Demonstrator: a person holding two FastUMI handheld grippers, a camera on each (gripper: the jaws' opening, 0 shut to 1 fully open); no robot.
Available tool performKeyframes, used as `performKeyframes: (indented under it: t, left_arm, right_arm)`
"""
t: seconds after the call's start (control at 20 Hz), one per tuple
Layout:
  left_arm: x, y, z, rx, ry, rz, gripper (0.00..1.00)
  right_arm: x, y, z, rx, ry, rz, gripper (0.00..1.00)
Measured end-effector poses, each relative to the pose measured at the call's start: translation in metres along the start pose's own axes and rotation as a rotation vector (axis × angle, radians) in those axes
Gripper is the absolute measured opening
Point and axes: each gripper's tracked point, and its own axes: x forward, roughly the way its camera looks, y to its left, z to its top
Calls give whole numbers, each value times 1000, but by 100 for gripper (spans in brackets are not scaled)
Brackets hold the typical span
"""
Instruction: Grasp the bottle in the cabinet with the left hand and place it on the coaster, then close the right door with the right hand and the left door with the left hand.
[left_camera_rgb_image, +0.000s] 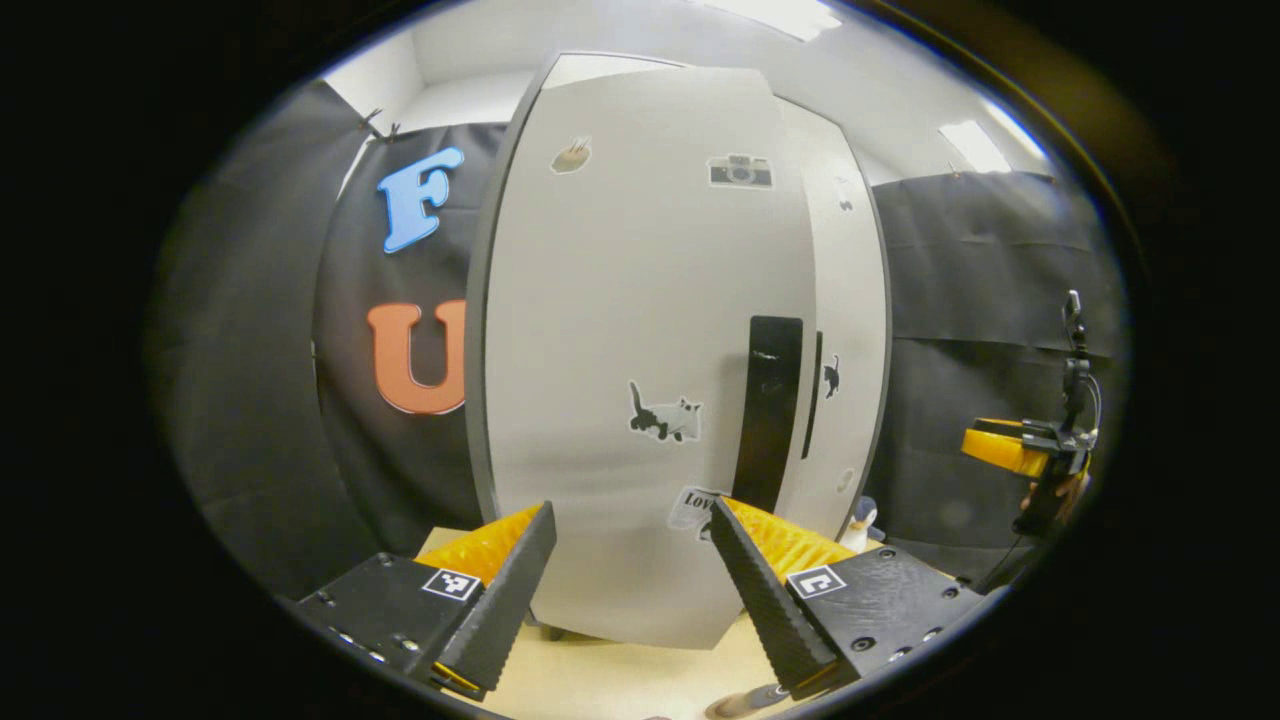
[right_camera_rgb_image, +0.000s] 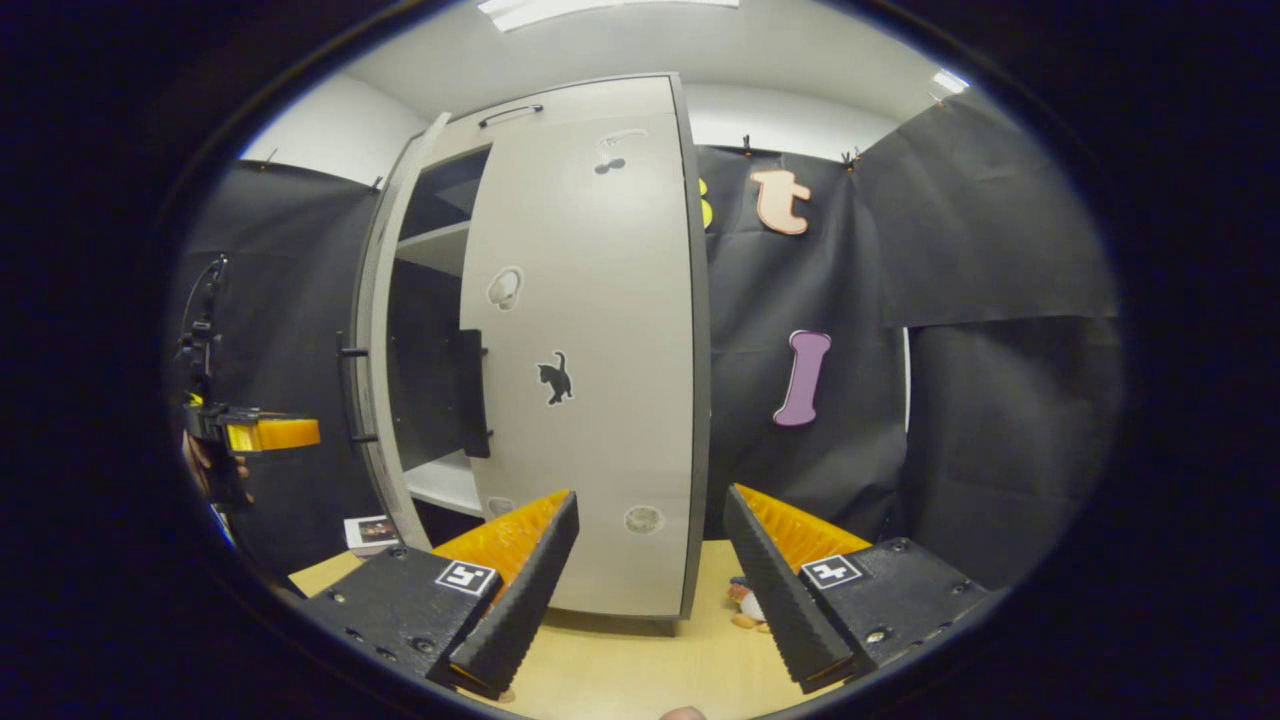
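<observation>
The white cabinet's left door (left_camera_rgb_image: 640, 300) stands right in front of my left gripper (left_camera_rgb_image: 630, 508), which is open with nothing between its fingers. That door carries stickers and a black handle (left_camera_rgb_image: 768, 410). In the right gripper view the left door (right_camera_rgb_image: 372, 330) hangs ajar, edge-on, with dark shelves (right_camera_rgb_image: 435, 250) showing behind it. The right door (right_camera_rgb_image: 590, 350) with a cat sticker looks flat against the cabinet front. My right gripper (right_camera_rgb_image: 651, 495) is open and empty, a short way from that door. I cannot make out the bottle or the coaster.
The cabinet stands on a light wooden table (right_camera_rgb_image: 640, 660). A small toy figure (right_camera_rgb_image: 745, 600) sits by the cabinet's right foot. A flat printed card (right_camera_rgb_image: 370, 530) lies on the table at the left. The right gripper (left_camera_rgb_image: 1005, 448) is also seen at the far right, held by a hand.
</observation>
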Motion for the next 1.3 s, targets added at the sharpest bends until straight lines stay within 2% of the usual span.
performKeyframes:
  t: [0.05,0.25,0.4,0.45,0.6,0.75,0.8,0.95,1.0,1.05,1.1,1.3]
  left_arm:
    - [2,-5,-4,-7,20,-1,96]
    - [8,-18,-2,10,18,13,100]
    - [4,-21,4,28,9,41,96]
    - [2,-19,8,34,0,56,100]
    - [-9,-20,18,-2,6,85,100]
    - [-24,-16,42,-19,-31,108,100]
    - [-30,-13,49,-15,-38,124,96]
    - [-49,-3,72,6,-79,184,100]
    - [-55,-2,83,19,-106,194,100]
    - [-59,-1,90,31,-123,202,100]
    - [-65,1,95,43,-134,212,100]
    - [-85,10,113,50,-189,266,100]
  right_arm:
    - [-1,0,2,2,-2,2,96]
    - [-6,3,16,4,-34,17,96]
    - [-9,5,27,-15,-54,16,96]
    - [-10,6,29,-22,-56,12,96]
    - [-14,11,42,-37,-71,21,96]
    - [-19,16,60,-34,-115,29,96]
    - [-22,16,67,-36,-130,28,96]
    - [-27,17,89,-53,-183,15,96]
    - [-28,18,96,-68,-200,10,92]
    - [-29,20,102,-89,-216,4,92]
    - [-30,22,105,-112,-227,2,96]
    - [-29,38,109,-131,-242,56,97]
